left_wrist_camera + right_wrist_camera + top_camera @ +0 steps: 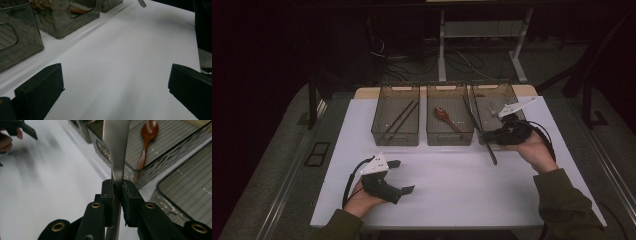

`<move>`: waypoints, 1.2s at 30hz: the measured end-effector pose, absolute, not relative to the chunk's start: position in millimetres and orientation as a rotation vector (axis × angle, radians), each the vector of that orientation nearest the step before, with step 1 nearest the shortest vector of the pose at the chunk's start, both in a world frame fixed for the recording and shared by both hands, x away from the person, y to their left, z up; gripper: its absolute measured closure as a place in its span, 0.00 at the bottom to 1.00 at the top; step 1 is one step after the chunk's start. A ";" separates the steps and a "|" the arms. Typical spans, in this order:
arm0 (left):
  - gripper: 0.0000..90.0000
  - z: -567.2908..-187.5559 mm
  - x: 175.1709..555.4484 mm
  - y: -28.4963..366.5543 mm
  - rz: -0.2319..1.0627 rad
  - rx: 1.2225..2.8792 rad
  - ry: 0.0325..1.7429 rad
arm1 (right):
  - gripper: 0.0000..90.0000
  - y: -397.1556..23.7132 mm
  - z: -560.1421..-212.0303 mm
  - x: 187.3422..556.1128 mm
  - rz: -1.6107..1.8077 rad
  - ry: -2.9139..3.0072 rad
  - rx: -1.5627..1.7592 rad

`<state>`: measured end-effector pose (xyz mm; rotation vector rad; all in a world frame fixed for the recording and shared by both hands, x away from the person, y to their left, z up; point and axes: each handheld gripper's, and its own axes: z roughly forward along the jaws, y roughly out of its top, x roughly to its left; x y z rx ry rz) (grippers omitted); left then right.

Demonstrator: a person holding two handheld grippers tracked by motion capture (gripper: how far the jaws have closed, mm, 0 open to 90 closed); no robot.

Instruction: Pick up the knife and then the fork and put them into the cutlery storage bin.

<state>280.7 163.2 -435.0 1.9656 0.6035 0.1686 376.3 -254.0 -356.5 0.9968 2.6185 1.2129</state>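
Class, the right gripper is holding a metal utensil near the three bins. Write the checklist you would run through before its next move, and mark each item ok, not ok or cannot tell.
1. Right gripper clamped on the metal utensil: ok.
2. Utensil sits centred between the pads: ok.
3. Right bin has free floor space: ok, as far as visible.
4. Utensil's kind matches that bin: cannot tell.
5. Left gripper open and out of the path: ok.
6. Middle bin with the brown spoon clear of the utensil's lower end: cannot tell.
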 end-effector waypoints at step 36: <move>0.00 -436.1 279.8 164.5 0.172 1.973 0.602 | 0.88 -294.7 -322.3 411.7 1.294 2.272 1.096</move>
